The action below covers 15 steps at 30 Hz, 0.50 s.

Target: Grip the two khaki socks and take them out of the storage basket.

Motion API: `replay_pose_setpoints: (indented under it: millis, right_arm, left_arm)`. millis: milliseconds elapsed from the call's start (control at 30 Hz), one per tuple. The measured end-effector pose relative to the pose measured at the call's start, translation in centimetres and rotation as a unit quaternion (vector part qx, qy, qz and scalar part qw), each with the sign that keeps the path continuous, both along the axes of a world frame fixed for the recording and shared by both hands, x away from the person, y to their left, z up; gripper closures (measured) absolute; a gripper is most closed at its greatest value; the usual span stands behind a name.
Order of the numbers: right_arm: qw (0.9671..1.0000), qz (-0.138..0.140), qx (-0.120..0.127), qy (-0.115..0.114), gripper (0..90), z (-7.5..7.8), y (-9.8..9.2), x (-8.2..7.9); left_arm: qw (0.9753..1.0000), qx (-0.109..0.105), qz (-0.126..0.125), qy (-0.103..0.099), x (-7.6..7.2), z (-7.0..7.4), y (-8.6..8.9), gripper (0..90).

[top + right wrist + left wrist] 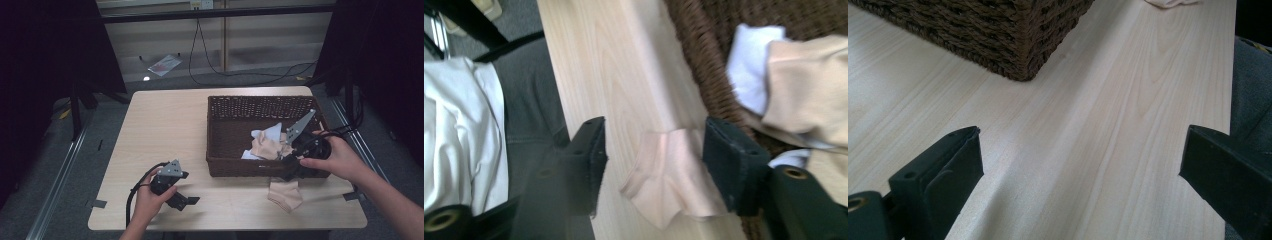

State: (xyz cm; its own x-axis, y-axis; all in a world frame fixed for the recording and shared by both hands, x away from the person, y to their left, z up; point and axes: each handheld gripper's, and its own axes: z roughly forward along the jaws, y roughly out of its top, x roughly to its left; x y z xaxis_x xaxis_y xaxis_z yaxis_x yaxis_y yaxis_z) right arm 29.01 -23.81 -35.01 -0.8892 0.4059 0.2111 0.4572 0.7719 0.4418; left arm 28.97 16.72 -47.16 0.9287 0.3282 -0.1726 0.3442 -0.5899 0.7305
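A dark brown wicker basket (260,100) (998,35) (694,45) stands on the right half of the light wooden table (165,130). Inside it lie a white cloth (267,134) (751,65) and a beige cloth (265,146) (809,85). Another beige cloth (285,195) (669,180) lies on the table just in front of the basket. My right gripper (287,170) (655,127) hovers open at the basket's front wall, its jaws on either side of that cloth, apart from it. My left gripper (182,200) (1080,145) rests open over bare table near the front left, nothing between its jaws.
Black cables (205,55) run across the floor behind the table, and a plastic bag (164,64) lies there too. Dark frame posts stand at both sides. The table's front edge is close under both hands. A white shirt (459,125) is at the left of the right gripper view.
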Motion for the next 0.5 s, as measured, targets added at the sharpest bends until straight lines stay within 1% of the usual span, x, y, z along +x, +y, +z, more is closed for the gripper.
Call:
replay_pose_setpoints:
  millis: [33, 67, 100, 133, 200, 233, 267, 367, 500]
  right_arm:
    - [1.0000, -0.005, 0.005, -0.003, 38.6, 0.3, -0.1, 0.2]
    - [0.9999, -0.010, 0.008, -0.006, 37.2, 0.9, -0.2, 0.6]
    - [0.9999, -0.010, 0.008, -0.006, 37.2, 0.9, -0.2, 0.6]
    - [0.9997, -0.018, 0.007, -0.012, 33.1, 1.3, -0.3, 1.0]
    - [0.9997, -0.019, 0.010, -0.014, 33.1, 1.5, -0.4, 1.2]
    - [0.9995, -0.026, 0.009, -0.016, 28.7, 1.9, -0.4, 1.6]
    - [0.9993, -0.029, 0.007, -0.020, 26.9, 1.9, -0.4, 1.9]
    - [0.9989, -0.040, 0.003, -0.023, 22.5, 2.0, -0.4, 2.7]
    - [0.9982, -0.056, -0.003, -0.023, 18.3, 1.6, -0.4, 3.7]
  left_arm:
    - [1.0000, 0.000, 0.000, 0.000, 0.0, 0.0, 0.0, 3.2]
    - [1.0000, 0.002, 0.000, -0.001, 0.0, 0.0, 0.0, 3.2]
    - [1.0000, 0.002, 0.000, -0.001, 0.0, 0.0, 0.0, 3.2]
    - [1.0000, 0.006, -0.001, -0.001, 0.0, 0.0, 0.0, 3.2]
    - [1.0000, 0.006, 0.000, -0.001, 0.0, 0.0, 0.0, 3.2]
    - [1.0000, 0.006, -0.001, -0.001, 0.0, 0.0, 0.0, 3.2]
    - [1.0000, 0.006, -0.001, -0.001, 0.0, 0.0, 0.0, 3.2]
    - [1.0000, 0.006, -0.001, -0.001, 0.0, 0.0, 0.0, 3.2]
    - [1.0000, 0.004, 0.000, 0.000, 0.0, 0.0, 0.1, 3.2]
